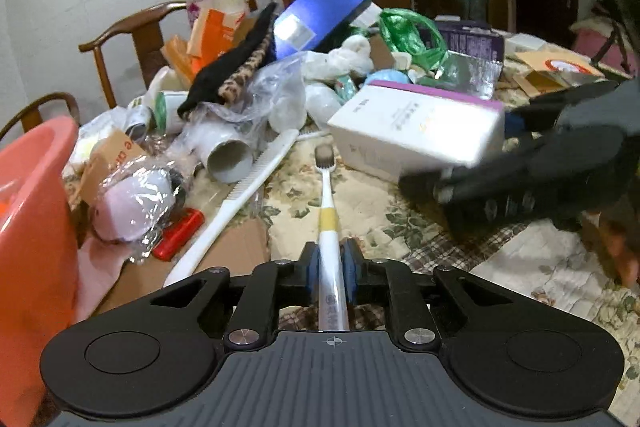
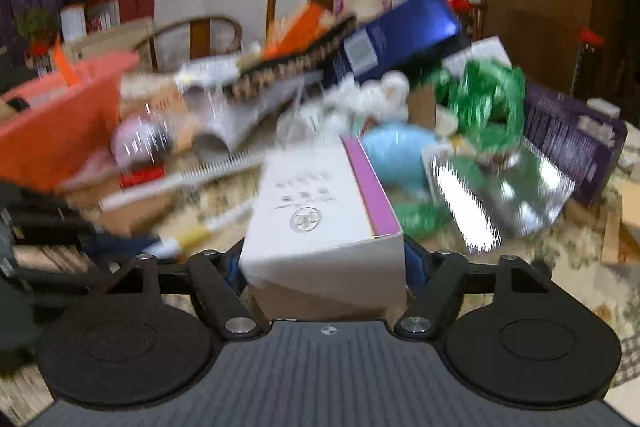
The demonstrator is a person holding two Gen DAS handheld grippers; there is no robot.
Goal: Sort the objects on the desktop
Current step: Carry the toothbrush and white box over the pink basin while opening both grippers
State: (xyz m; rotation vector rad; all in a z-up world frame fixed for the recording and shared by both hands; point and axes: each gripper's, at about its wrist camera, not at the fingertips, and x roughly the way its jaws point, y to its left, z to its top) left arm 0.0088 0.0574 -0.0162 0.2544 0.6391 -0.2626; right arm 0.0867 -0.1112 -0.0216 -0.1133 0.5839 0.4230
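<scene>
My left gripper [image 1: 331,261] is shut on a white toothbrush [image 1: 327,203] with a yellow band; its bristle head points away over the floral tablecloth [image 1: 360,199]. My right gripper [image 2: 322,259] is shut on a white box with a purple edge [image 2: 320,211]; the right wrist view is motion-blurred. In the left wrist view that box [image 1: 416,127] is held above the cloth by the right gripper [image 1: 476,163] at the right. The toothbrush also shows blurred in the right wrist view [image 2: 200,233].
A coral plastic bin [image 1: 28,227] stands at the left. A heap of clutter fills the back: blue box [image 1: 324,9], green bag [image 1: 412,33], cardboard tube [image 1: 228,157], long white comb [image 1: 236,203], red lighter [image 1: 178,235]. Wooden chairs [image 1: 132,35] stand behind.
</scene>
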